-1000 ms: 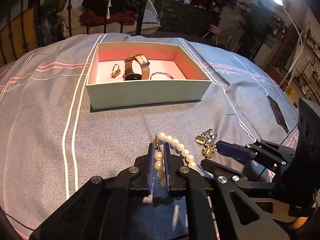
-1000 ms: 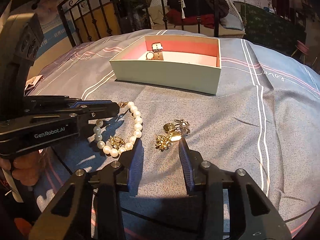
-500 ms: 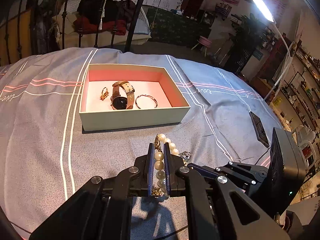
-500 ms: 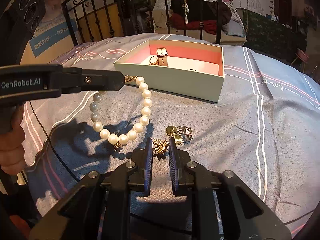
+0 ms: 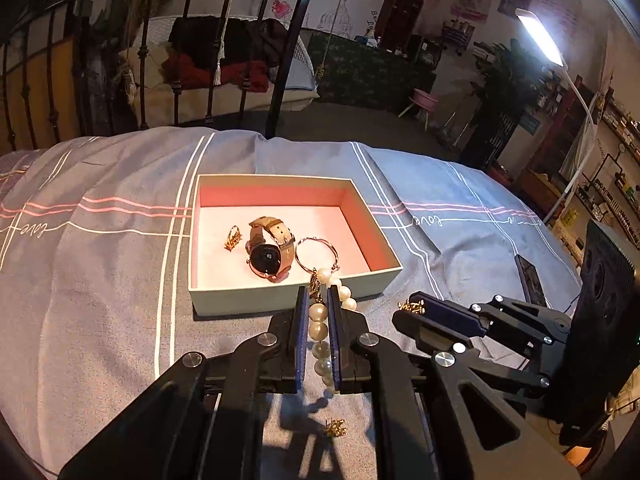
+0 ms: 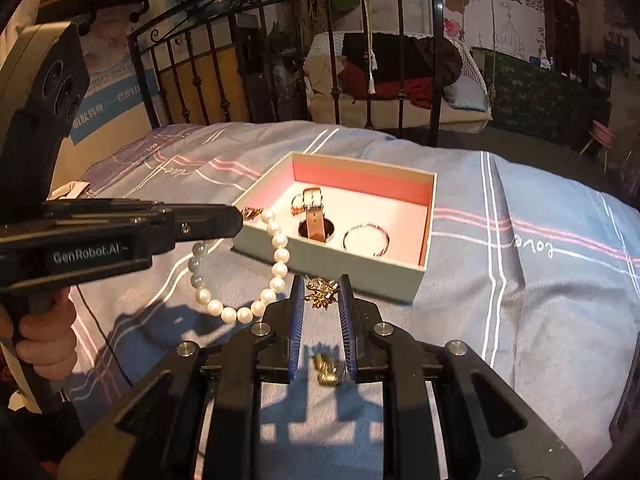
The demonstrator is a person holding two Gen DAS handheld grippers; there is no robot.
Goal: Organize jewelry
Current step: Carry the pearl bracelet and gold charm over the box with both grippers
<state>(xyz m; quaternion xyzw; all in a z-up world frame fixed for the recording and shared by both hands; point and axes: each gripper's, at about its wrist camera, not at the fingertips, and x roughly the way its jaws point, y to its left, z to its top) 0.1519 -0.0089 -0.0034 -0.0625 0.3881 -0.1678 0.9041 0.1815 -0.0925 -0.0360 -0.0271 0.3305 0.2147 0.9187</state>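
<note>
The left tongs [image 5: 318,320] are pinched onto the pearl bracelet [image 6: 276,258], which hangs off them as a loose loop in the air, just short of the near wall of the box [image 5: 280,292]. The right tongs [image 6: 322,294] are narrowed around a small gold charm [image 6: 321,290], also lifted clear of the bed [image 6: 540,320]. The box lies straight ahead of both, its long side running across the left tongs' view, with a watch [image 5: 268,252], a thin bangle [image 5: 316,254] and a gold earring [image 5: 233,238] already inside. The left tongs look nearer its rim, so I'd guess the pearls go over first. Another gold piece [image 6: 328,372] lies on the bed below.
</note>
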